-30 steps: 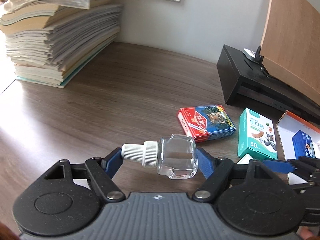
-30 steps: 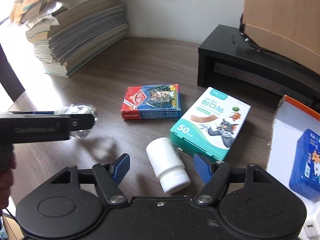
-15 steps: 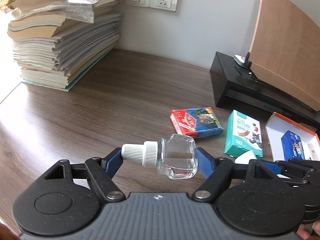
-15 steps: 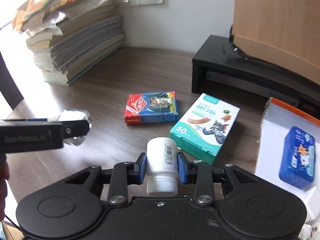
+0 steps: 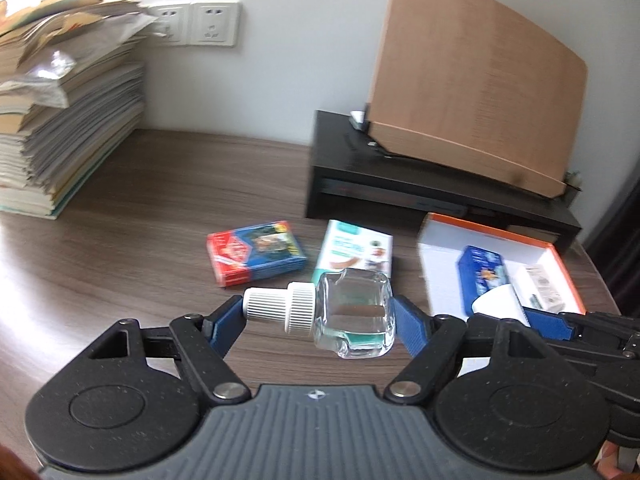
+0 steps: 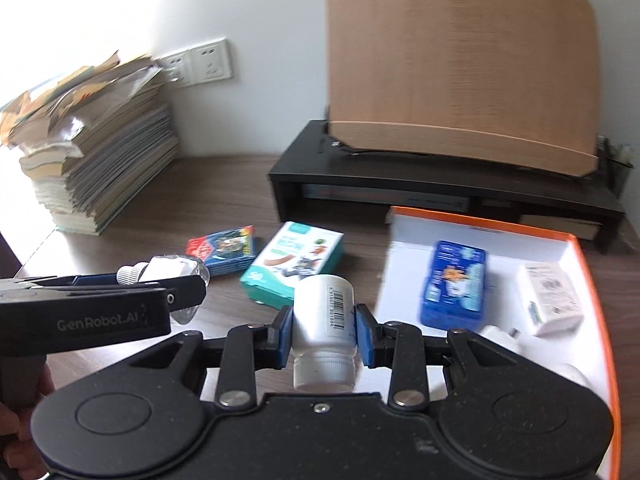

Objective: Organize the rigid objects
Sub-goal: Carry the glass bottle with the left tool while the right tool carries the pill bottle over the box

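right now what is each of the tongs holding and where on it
Left tongs: clear glass bottle, lying sideways, gripped end to end, one pad on its white cap, the other on its base. Right tongs: white pill bottle, pinched across its body, cap toward the camera.

paper stack (image 5: 60, 120) | wall sockets (image 5: 200, 24) | black stand (image 6: 440, 192) | wooden board (image 5: 472, 76)

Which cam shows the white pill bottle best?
Right wrist: white bottle sits centred and sharp between the right gripper's pads, barcode visible. Left wrist shows only a white sliver behind that gripper.
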`<move>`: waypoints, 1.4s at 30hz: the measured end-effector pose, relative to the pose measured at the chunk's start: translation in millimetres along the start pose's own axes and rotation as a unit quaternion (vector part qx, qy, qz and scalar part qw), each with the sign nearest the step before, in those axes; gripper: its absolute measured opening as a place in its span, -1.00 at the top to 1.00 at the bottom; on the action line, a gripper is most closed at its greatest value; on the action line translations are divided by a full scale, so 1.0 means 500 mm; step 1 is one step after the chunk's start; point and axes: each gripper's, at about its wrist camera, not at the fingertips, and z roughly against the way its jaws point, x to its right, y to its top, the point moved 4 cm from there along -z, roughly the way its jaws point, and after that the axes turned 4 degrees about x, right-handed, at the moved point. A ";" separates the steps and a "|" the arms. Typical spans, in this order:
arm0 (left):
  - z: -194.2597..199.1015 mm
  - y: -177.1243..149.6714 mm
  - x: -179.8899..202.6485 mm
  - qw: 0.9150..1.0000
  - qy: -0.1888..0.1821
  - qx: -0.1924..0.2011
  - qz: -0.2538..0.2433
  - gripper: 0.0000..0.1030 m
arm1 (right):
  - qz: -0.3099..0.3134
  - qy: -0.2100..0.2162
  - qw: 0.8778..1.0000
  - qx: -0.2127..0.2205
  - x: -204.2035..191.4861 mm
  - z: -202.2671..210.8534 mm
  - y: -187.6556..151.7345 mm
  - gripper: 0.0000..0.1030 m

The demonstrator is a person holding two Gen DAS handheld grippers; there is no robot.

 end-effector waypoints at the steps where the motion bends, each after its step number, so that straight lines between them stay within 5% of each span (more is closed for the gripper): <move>1: 0.000 -0.001 0.016 1.000 -0.007 0.000 -0.004 -0.55 | -0.006 -0.007 1.000 0.004 0.014 0.011 -0.002 0.22; 21: 0.000 -0.013 0.269 0.991 -0.105 -0.014 -0.085 -0.55 | -0.097 -0.122 0.987 0.044 0.242 0.173 -0.037 0.22; 42: -0.007 0.004 0.328 0.991 -0.100 -0.014 -0.090 -0.55 | -0.101 -0.113 0.987 0.060 0.291 0.181 -0.010 0.22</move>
